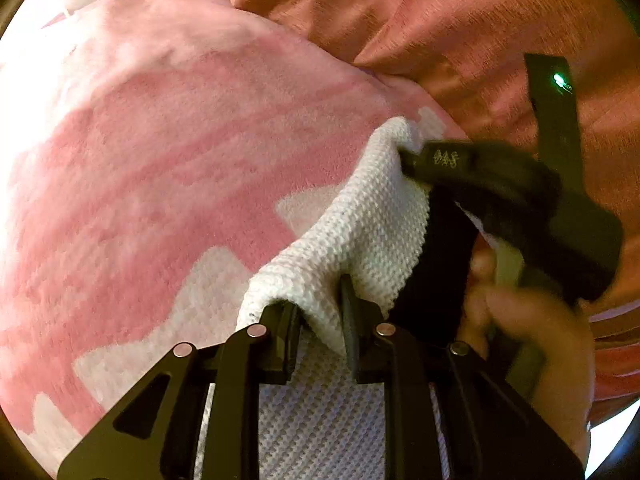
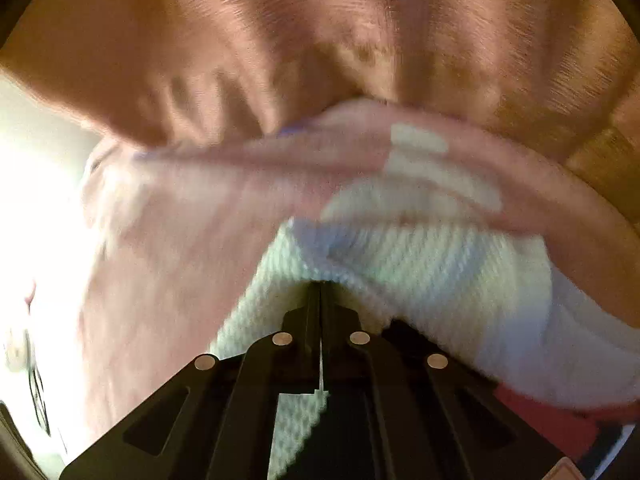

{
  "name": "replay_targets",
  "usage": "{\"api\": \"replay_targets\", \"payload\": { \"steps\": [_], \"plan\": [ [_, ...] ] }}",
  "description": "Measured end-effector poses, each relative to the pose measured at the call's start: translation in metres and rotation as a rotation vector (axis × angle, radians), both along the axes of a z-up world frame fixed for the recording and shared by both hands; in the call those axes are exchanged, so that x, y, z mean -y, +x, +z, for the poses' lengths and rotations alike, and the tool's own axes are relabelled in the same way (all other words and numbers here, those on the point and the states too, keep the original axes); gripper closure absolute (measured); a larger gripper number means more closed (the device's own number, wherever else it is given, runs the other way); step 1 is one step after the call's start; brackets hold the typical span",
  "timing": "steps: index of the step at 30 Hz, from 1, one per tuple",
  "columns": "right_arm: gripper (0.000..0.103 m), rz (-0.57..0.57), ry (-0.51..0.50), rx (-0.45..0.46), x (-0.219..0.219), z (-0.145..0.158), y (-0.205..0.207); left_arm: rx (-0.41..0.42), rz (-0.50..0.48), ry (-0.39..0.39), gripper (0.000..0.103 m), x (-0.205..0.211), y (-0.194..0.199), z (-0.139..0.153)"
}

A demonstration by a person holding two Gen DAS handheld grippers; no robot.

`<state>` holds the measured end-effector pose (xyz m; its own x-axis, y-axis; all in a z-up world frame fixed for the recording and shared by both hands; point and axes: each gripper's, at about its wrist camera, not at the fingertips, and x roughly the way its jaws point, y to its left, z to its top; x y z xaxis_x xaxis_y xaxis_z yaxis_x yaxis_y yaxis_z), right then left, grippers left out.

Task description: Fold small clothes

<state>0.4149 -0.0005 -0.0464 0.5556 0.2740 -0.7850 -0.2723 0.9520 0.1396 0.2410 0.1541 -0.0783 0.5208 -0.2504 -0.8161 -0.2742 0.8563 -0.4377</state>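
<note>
A white knitted cloth (image 1: 360,232) hangs stretched between both grippers above a pink and white fleece blanket (image 1: 160,160). My left gripper (image 1: 318,316) is shut on a bunched fold at the cloth's near end. At the far corner, my right gripper (image 1: 406,158) pinches the cloth, with a person's hand (image 1: 532,320) around its handle. The right wrist view is blurred. There the right gripper (image 2: 320,286) has its fingers together, and the white cloth (image 2: 440,264) drapes over and around the tips.
Wrinkled brownish-pink satin fabric (image 1: 440,20) lies beyond the blanket and fills the top of the right wrist view (image 2: 320,20). The fleece blanket (image 2: 180,240) spreads left of the cloth. Bright glare washes out the left edge of both views.
</note>
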Motion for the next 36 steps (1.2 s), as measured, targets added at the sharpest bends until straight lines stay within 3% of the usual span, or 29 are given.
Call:
{"api": "replay_targets", "payload": {
  "steps": [3,6,9,13,15,20,21,25,27,32,36],
  "plan": [
    [0.103,-0.015,0.001,-0.003,-0.004,0.004,0.007,-0.007,0.007,-0.010,0.084,-0.001,0.003,0.000],
    [0.103,-0.012,0.017,0.042,0.003,0.021,-0.012,-0.011,0.008,-0.001,0.084,0.002,0.006,0.000],
    [0.102,-0.019,0.075,0.110,0.039,0.048,-0.064,-0.014,0.007,-0.015,0.084,0.001,0.009,0.000],
    [0.097,-0.082,-0.019,0.181,0.118,0.070,-0.162,0.005,-0.026,0.004,0.083,-0.001,-0.005,0.017],
    [0.090,-0.159,-0.054,0.161,0.171,0.069,-0.220,0.017,-0.038,0.057,0.064,-0.001,-0.017,0.025],
    [0.073,-0.370,-0.063,0.086,0.264,0.042,-0.348,0.056,-0.148,0.122,0.059,0.003,-0.062,0.045],
    [0.068,-0.402,-0.036,0.069,0.276,0.035,-0.368,0.066,-0.165,0.131,0.053,0.003,-0.071,0.047],
    [0.065,-0.490,0.050,0.004,0.303,-0.001,-0.451,0.130,-0.211,0.203,0.034,-0.004,-0.121,0.050],
    [0.058,-0.501,0.053,-0.015,0.304,-0.016,-0.480,0.129,-0.223,0.235,0.026,-0.009,-0.153,0.043],
    [0.057,-0.515,0.131,-0.062,0.290,-0.056,-0.517,0.071,-0.259,0.223,0.024,-0.013,-0.216,0.018],
    [0.057,-0.478,0.175,-0.079,0.284,-0.070,-0.535,0.014,-0.244,0.214,0.024,-0.013,-0.247,-0.001]
  ]
}}
